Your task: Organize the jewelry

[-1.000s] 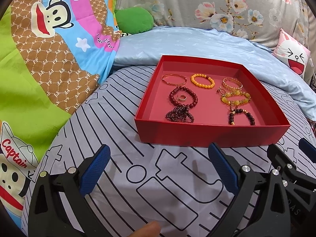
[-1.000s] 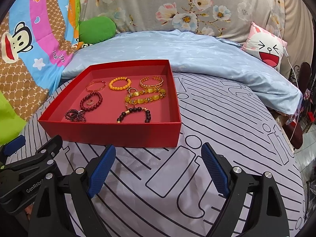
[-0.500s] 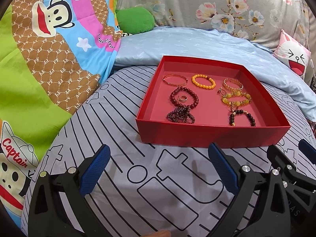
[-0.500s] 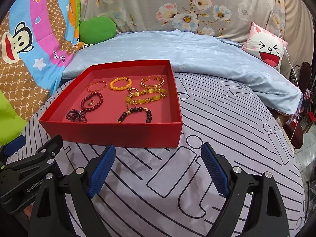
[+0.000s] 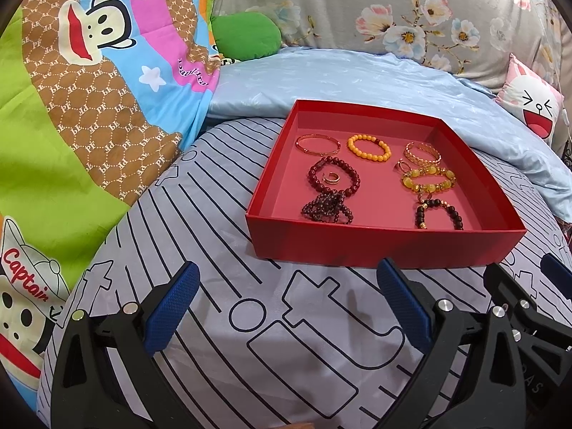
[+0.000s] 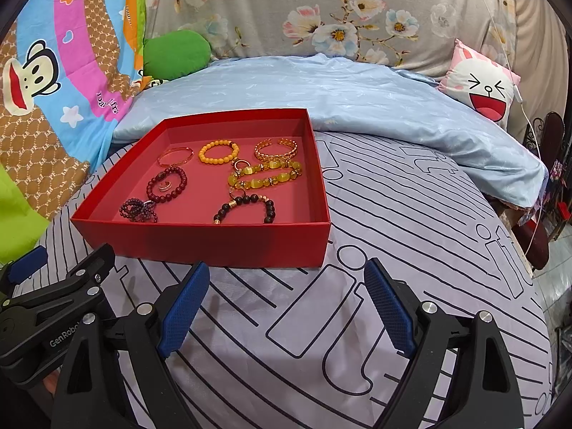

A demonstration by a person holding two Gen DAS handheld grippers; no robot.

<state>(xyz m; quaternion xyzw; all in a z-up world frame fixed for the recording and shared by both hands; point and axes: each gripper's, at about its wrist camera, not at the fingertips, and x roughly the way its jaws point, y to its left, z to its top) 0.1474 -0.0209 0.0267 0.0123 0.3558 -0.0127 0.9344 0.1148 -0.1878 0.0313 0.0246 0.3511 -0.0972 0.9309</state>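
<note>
Both claws, left claw (image 5: 286, 307) and right claw (image 6: 286, 307), are being held wide apart and empty, near the red tray (image 6: 200, 241) of bracelets.

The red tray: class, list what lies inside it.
Inside the shallow red cardboard tray lie beaded bracelets, including an orange bead bracelet, gold bangles and small rings. The tray's front wall hides the nearest strip of floor.
</note>
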